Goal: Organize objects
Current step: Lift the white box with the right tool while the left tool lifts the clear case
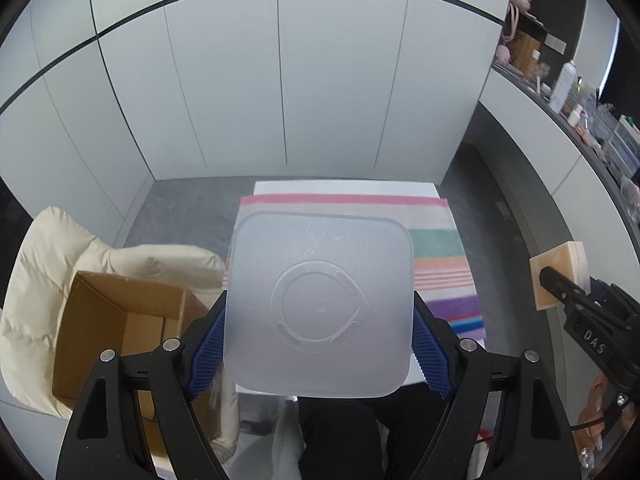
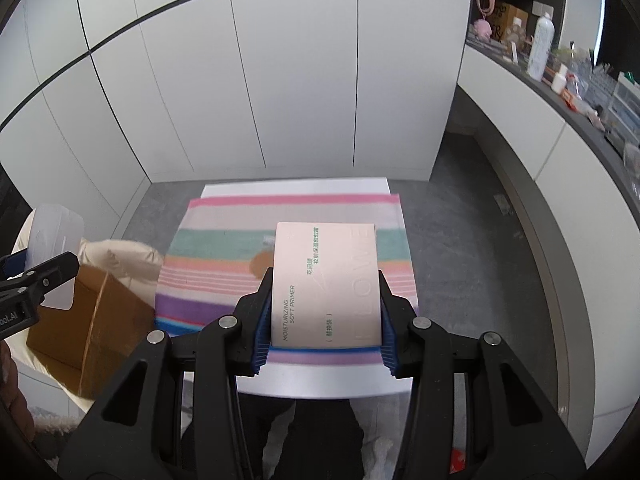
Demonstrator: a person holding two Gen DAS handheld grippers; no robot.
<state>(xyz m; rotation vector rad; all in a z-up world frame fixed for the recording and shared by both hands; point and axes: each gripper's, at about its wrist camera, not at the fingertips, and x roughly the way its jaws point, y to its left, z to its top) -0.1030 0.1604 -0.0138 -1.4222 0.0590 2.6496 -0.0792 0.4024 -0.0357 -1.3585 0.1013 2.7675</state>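
Left wrist view, near to far: the left gripper (image 1: 318,344) clamps a frosted plastic lid (image 1: 318,304) by its two side edges, blue pads (image 1: 208,348) pressed on, so it hangs flat above the near edge of the table (image 1: 344,187) w/ the striped towel (image 1: 444,264). Probably for carrying w/o tilt. Right wrist view: the right gripper (image 2: 325,316) is closed on a pink primer box (image 2: 326,284), label up, above the towel's near half. An open cardboard box (image 1: 120,332) sits off the table's left side, likely the drop spot.
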